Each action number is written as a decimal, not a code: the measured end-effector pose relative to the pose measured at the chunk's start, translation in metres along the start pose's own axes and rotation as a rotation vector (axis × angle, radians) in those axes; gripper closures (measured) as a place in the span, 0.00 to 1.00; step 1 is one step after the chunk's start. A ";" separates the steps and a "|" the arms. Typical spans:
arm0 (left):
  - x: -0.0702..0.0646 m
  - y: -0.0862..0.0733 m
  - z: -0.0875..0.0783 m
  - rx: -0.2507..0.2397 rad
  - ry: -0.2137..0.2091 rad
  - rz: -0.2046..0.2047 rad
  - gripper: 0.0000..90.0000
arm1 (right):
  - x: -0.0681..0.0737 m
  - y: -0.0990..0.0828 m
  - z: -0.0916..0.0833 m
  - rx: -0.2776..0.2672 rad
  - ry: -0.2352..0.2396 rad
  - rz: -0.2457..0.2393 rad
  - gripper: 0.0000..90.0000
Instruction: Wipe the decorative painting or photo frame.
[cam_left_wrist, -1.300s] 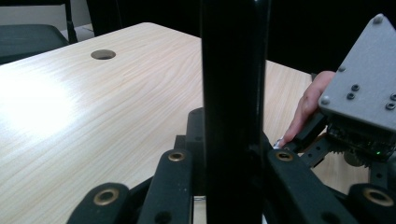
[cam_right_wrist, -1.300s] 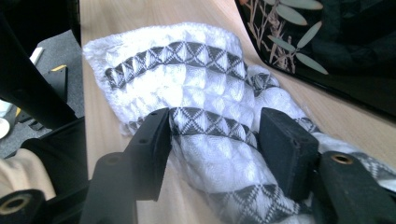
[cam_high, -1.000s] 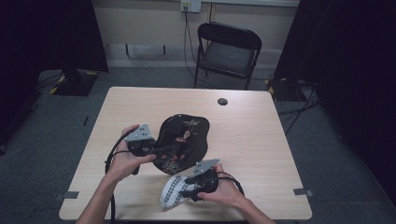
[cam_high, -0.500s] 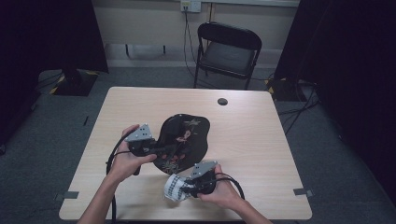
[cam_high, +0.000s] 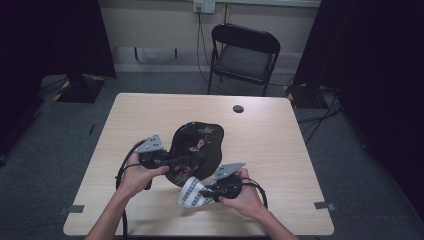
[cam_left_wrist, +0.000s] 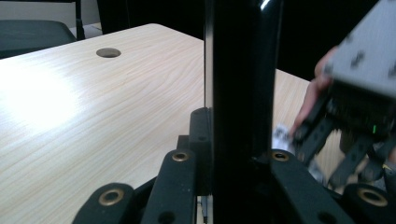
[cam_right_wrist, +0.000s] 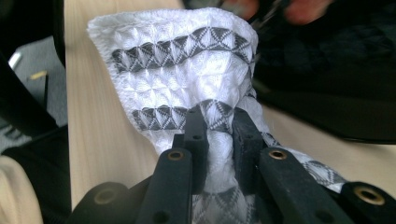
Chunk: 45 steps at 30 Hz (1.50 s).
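Dark curtains close off the room on both sides, and our work lies on a pale wood table (cam_high: 280, 145) under the high view.

We find the right gripper (cam_high: 212, 191) with its jaws clamped on a bunched fold of the white cloth (cam_right_wrist: 187, 70). They have just been closing, and the right gripper view shows the cloth pinched between them, its grey triangle bands fanning out beyond the tips toward 12 o'clock. In the high view the cloth hangs from this gripper at about 7 o'clock of the tray and near the table's front edge.

We find the left gripper (cam_high: 172, 161) with its jaws shut on the rim of the black tray (cam_high: 197, 145). The left gripper view shows that rim standing on edge as a tall black band between them. The tray is tilted off the table, and its patterned face stretches from the left gripper toward 1 o'clock.

We judge the coming move to be wiping the tray. The relation that governs it: the tray's face lies at about 12 o'clock from the right gripper, just beside the cloth, and the right hand (cam_high: 245, 192) is the nearer. A folding chair (cam_high: 244, 55) stands beyond the table's far edge, and a cable hole (cam_high: 238, 108) marks the top at 12 o'clock.
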<state>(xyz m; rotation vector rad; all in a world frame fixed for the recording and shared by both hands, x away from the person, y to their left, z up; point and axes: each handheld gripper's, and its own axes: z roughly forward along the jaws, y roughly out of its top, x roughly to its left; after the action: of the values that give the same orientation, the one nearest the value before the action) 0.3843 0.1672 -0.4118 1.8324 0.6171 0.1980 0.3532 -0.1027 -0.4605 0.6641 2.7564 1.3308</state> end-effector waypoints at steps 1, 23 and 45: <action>0.000 0.000 -0.001 0.004 0.000 0.004 0.90 | -0.002 0.001 -0.004 -0.009 -0.004 0.003 0.89; -0.005 0.001 -0.003 0.024 -0.008 -0.018 0.90 | -0.044 0.033 -0.110 -0.334 -0.207 0.095 0.89; -0.025 0.002 0.001 0.061 -0.037 0.024 0.89 | -0.017 0.123 -0.094 -0.488 -0.231 -0.009 0.89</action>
<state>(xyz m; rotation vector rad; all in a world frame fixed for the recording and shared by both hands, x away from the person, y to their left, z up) 0.3645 0.1534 -0.4061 1.8989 0.5816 0.1623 0.3965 -0.1119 -0.3108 0.7090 2.1340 1.7083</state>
